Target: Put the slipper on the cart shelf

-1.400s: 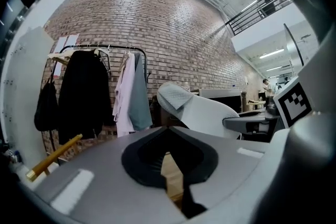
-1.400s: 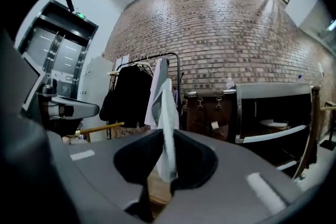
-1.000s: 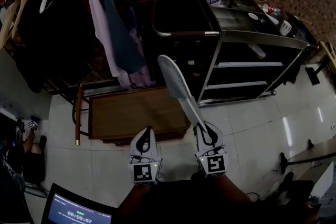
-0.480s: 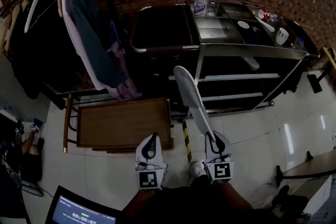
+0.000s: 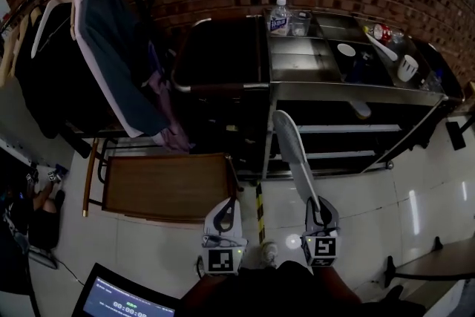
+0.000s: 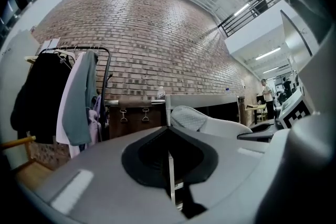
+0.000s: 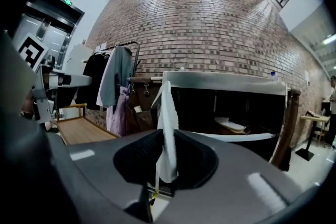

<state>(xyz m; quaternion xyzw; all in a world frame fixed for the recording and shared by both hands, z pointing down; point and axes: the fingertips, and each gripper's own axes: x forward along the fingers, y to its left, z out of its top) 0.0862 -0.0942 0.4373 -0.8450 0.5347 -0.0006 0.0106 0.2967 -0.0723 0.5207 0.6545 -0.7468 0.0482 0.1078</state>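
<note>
My right gripper (image 5: 318, 210) is shut on the heel end of a long white slipper (image 5: 297, 159). The slipper sticks out forward toward the metal cart (image 5: 341, 87), its toe in front of the cart's middle shelf (image 5: 349, 128). In the right gripper view the slipper (image 7: 167, 128) stands edge-on between the jaws of the right gripper (image 7: 164, 165). A second white slipper (image 5: 359, 108) lies on a cart shelf (image 7: 236, 136). My left gripper (image 5: 227, 210) hovers beside the right one; in its own view the left gripper (image 6: 169, 165) is shut and holds nothing.
A clothes rack (image 5: 111, 56) with hanging garments stands left of the cart. Below it sits a low wooden platform (image 5: 167, 185). A bottle (image 5: 278, 15) and cups (image 5: 407, 67) stand on the cart top. A yellow-black strip (image 5: 260, 204) marks the floor. A laptop screen (image 5: 126, 301) is at the lower left.
The view has swung so the cart sits more central and closer. Both grippers moved right and lower in the picture, the slipper still held and now pointing at the cart shelves.
</note>
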